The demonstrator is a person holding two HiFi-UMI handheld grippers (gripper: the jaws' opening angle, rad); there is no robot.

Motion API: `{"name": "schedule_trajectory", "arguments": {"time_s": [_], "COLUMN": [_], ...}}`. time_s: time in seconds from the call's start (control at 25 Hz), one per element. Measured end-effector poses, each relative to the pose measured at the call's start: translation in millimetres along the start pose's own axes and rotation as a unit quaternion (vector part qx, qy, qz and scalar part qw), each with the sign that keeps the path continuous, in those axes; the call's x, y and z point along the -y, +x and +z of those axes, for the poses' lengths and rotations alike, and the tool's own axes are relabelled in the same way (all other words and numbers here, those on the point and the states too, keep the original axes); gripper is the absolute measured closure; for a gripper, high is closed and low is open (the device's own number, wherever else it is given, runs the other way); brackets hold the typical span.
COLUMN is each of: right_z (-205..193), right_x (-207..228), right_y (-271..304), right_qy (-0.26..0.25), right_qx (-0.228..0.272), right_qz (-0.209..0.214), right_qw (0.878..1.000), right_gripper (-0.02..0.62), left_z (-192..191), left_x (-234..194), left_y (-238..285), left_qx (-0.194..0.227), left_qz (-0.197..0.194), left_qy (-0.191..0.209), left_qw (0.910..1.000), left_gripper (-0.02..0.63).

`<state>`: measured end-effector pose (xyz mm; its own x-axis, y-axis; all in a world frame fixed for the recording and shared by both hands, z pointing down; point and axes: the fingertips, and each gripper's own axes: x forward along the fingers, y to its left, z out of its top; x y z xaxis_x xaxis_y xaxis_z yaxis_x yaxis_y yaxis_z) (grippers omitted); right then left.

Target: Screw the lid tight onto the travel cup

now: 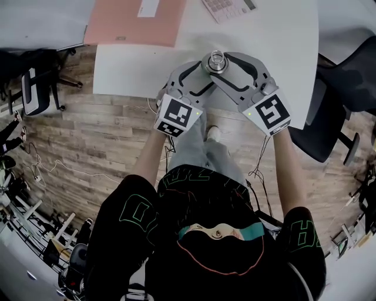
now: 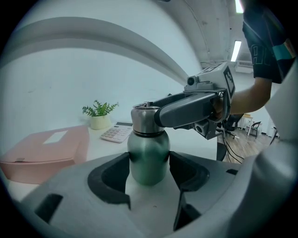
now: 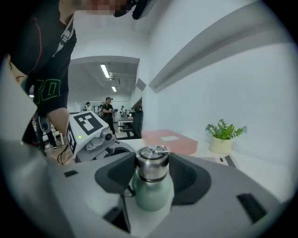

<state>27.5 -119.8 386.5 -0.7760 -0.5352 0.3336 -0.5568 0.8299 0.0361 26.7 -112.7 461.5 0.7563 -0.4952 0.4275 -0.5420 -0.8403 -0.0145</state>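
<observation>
A green metal travel cup (image 2: 148,158) with a steel lid (image 1: 217,61) stands upright near the front edge of the white table (image 1: 282,35). My left gripper (image 2: 149,169) is shut on the cup's green body, its dark pads pressing both sides low down. My right gripper (image 3: 152,169) comes from the other side, higher up, and its pads sit against both sides of the lid (image 3: 152,163). In the head view the left gripper (image 1: 205,75) and right gripper (image 1: 227,69) meet at the cup in a V.
A pink folder (image 1: 135,20) and a calculator (image 1: 229,7) lie further back on the table. A small potted plant (image 2: 99,114) stands by the wall. A dark office chair (image 1: 341,100) is at the right of the table, and cables lie on the wooden floor.
</observation>
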Motion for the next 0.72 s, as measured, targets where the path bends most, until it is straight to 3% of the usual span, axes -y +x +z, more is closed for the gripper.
{"name": "schedule_trajectory", "arguments": {"time_s": [0.28,0.52,0.72], "right_z": [0.9,1.1,0.8], "right_x": [2.2,5.3,1.1], "right_y": [-1.4,-0.6,0.8], "right_qy": [0.023,0.047,0.03], "right_qx": [0.029,0.054,0.036], "right_qz": [-0.094,-0.177,-0.208], "right_qw": [0.995,0.982,0.977], "right_gripper": [0.364,0.365,0.364], "left_z": [0.8,-8.1,-7.8], "left_x": [-0.4,-0.7,0.3], "left_y": [1.3,3.7,1.8], "left_qx": [0.001,-0.006,-0.005], "left_qz": [0.015,0.031,0.035], "left_qy": [0.004,-0.003,-0.003], "left_qw": [0.9999,0.9995,0.9994], "left_gripper": [0.325,0.322,0.322]}}
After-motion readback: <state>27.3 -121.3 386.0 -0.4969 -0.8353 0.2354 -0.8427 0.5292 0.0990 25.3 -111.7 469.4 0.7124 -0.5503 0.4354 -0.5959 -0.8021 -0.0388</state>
